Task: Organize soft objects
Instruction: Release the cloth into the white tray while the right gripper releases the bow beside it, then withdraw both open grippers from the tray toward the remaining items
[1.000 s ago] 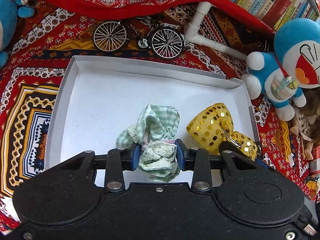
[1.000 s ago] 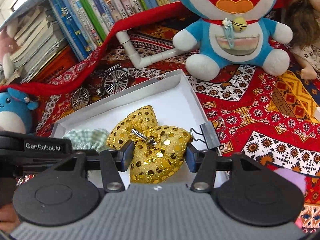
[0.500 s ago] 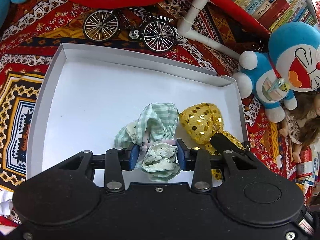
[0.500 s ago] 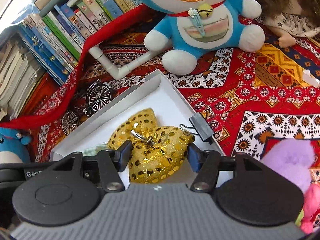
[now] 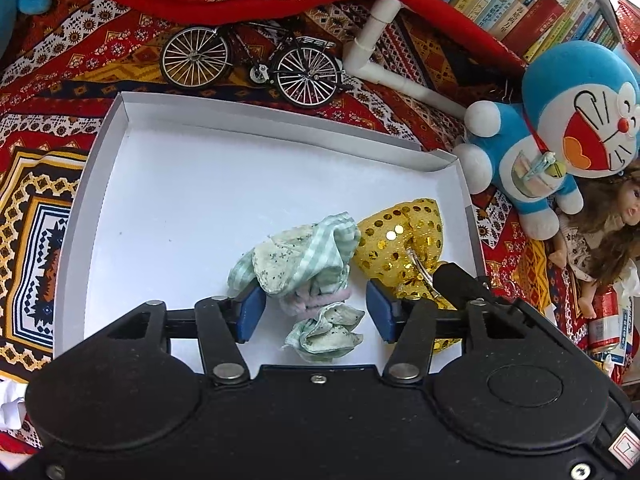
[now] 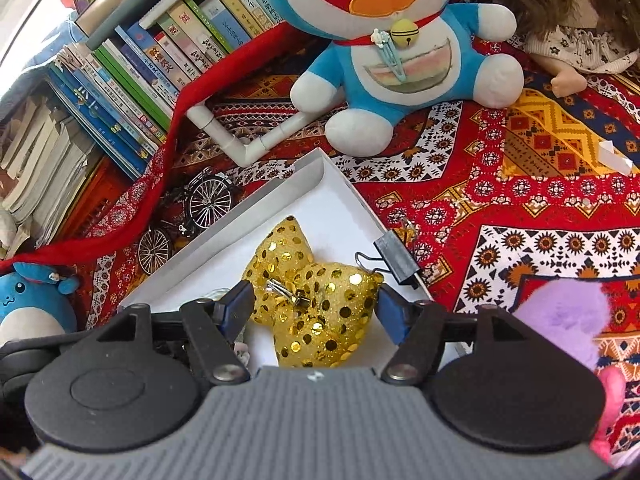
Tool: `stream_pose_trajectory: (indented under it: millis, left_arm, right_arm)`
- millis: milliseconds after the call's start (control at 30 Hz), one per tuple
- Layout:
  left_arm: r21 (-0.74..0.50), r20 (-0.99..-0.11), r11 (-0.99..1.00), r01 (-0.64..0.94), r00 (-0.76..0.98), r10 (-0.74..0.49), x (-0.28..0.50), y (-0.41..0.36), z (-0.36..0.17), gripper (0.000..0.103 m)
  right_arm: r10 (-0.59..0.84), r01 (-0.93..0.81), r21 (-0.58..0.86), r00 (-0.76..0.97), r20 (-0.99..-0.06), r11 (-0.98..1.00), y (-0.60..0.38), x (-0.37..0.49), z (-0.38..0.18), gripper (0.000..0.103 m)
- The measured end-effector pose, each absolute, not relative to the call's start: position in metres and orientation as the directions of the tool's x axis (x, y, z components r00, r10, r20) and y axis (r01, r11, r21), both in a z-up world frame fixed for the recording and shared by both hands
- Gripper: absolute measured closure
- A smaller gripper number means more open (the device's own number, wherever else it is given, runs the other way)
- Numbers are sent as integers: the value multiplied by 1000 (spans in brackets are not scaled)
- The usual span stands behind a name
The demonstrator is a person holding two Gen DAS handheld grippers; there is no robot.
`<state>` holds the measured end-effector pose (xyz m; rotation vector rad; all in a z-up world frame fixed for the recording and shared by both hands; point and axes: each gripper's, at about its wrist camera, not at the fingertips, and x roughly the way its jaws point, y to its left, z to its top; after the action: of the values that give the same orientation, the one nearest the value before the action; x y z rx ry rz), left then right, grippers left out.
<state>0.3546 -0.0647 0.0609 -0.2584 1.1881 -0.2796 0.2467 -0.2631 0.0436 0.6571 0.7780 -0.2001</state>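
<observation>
A green checked cloth bow (image 5: 304,264) lies in the shallow white box (image 5: 168,184), near its front right. My left gripper (image 5: 316,312) hangs over it with jaws opening; the blue pads stand clear of the cloth on both sides. Beside it lies a gold sequin bow (image 5: 400,240) with a metal clip. In the right wrist view the gold sequin bow (image 6: 316,304) rests in the box's corner (image 6: 344,208) between the fingers of my right gripper (image 6: 316,312), whose jaws are opening; the pads sit at its edges without squeezing it.
A model bicycle (image 5: 252,64) and a white pipe (image 5: 384,60) lie behind the box. A blue plush cat (image 6: 404,52) and a doll (image 5: 600,232) sit to the right. A binder clip (image 6: 396,256) grips the box wall. A purple fluffy thing (image 6: 560,320) lies on the patterned cloth; books line the back.
Both grippers have spread their jaws and let go: the green bow and the gold bow, squeezed before, now lie loose in the box. The green bow has slumped and unfolded.
</observation>
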Motion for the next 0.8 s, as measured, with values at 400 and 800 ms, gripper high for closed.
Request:
stream_pose_trajectory:
  millis: [400, 800]
  left_arm:
    - [-303, -864, 947, 110, 386, -322, 340, -61, 81, 39]
    - [-225, -829, 958, 176, 483, -283, 302, -51, 117, 30]
  right_arm:
    - [53, 354, 446, 733, -679, 822, -261, 234, 60, 23]
    - [25, 269, 372, 781, -624, 888, -251, 209, 91, 18]
